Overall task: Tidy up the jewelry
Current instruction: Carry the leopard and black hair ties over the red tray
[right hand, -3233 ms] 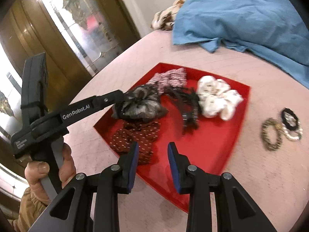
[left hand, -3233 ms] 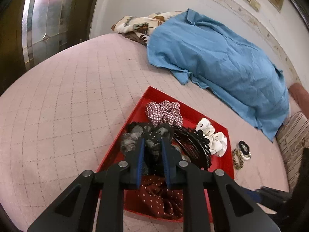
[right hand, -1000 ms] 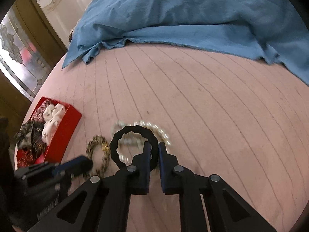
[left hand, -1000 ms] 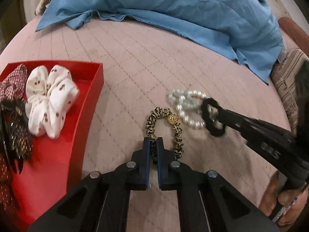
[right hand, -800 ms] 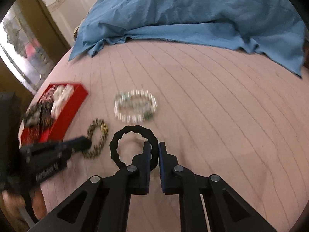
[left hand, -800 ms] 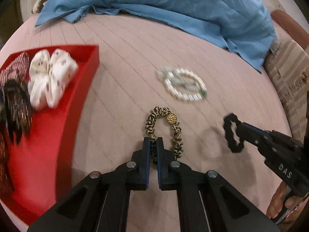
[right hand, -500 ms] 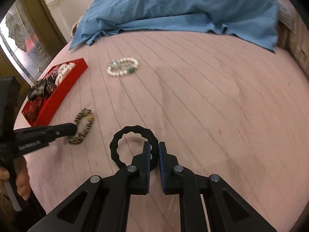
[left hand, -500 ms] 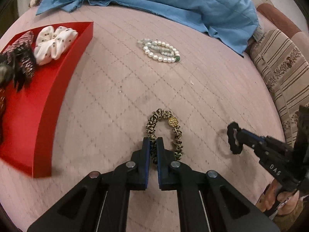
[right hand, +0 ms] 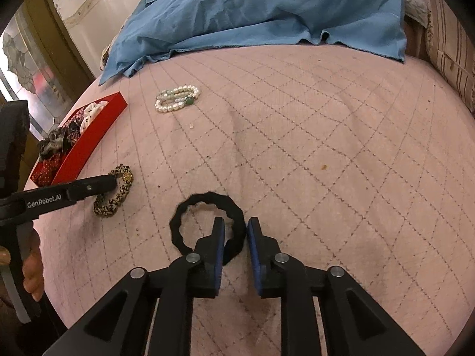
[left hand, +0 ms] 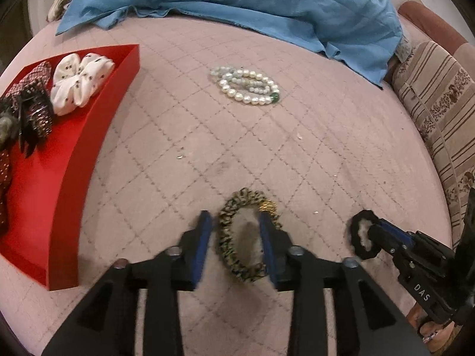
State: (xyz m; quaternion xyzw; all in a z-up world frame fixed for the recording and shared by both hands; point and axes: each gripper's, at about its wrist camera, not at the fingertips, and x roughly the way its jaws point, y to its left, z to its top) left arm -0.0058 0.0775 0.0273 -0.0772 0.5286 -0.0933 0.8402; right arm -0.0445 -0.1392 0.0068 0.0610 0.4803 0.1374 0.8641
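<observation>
The left gripper (left hand: 236,237) stands open around the leopard hair tie (left hand: 243,237) lying on the pink quilt (left hand: 326,163). The right gripper (right hand: 232,244) is open too, the black hair tie (right hand: 204,222) seemingly loose between its fingers, near the bead bracelets (left hand: 246,86) and red tray (left hand: 53,207)

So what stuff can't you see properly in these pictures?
- Red tray, left wrist view: its left part is cut off by the picture edge.
- Black hair tie, right wrist view: the right gripper covers its near side.
- Leopard scrunchie, left wrist view: blurred, so contact with the left gripper is unclear.
- Scrunchies in the tray, right wrist view: too small.
</observation>
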